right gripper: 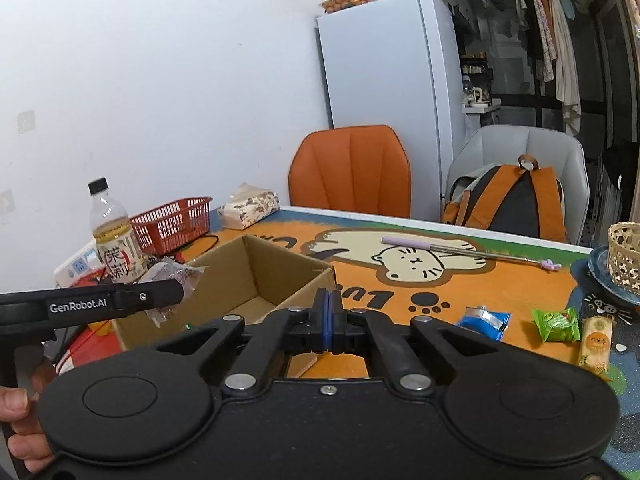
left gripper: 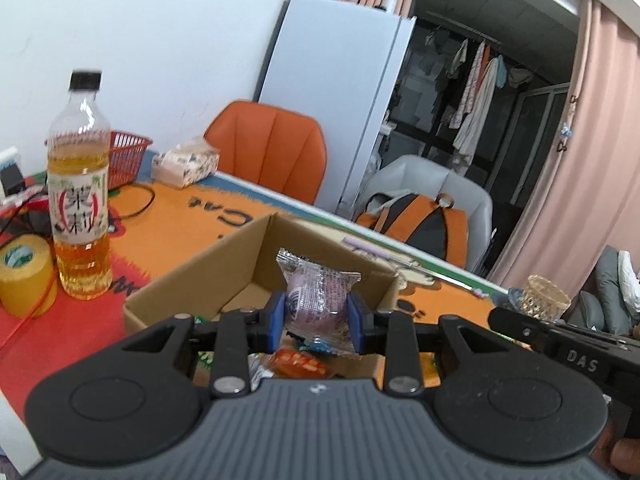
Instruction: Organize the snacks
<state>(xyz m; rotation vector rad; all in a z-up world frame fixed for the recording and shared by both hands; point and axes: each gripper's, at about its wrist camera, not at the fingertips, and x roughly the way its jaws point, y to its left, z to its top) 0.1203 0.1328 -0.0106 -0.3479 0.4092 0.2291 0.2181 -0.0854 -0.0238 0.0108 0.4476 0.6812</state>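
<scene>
My left gripper (left gripper: 316,322) is shut on a clear-wrapped purple snack (left gripper: 318,296), held above the near end of an open cardboard box (left gripper: 192,280). Orange and blue wrapped snacks (left gripper: 298,362) show just below the jaws. In the right wrist view the same purple snack (right gripper: 172,276) hangs at the left gripper's tip over the cardboard box (right gripper: 288,276). My right gripper (right gripper: 328,320) is shut with nothing between its blue pads, near the box's front right corner. A blue packet (right gripper: 486,320), a green packet (right gripper: 556,324) and a yellow bar (right gripper: 596,344) lie on the mat to its right.
A tea bottle (left gripper: 80,196), a yellow tape roll (left gripper: 26,276), a red basket (left gripper: 126,158) and a tissue pack (left gripper: 186,166) stand left and behind the box. A pen (right gripper: 460,250) lies on the cat mat. A woven cup on a plate (right gripper: 624,258) sits at far right.
</scene>
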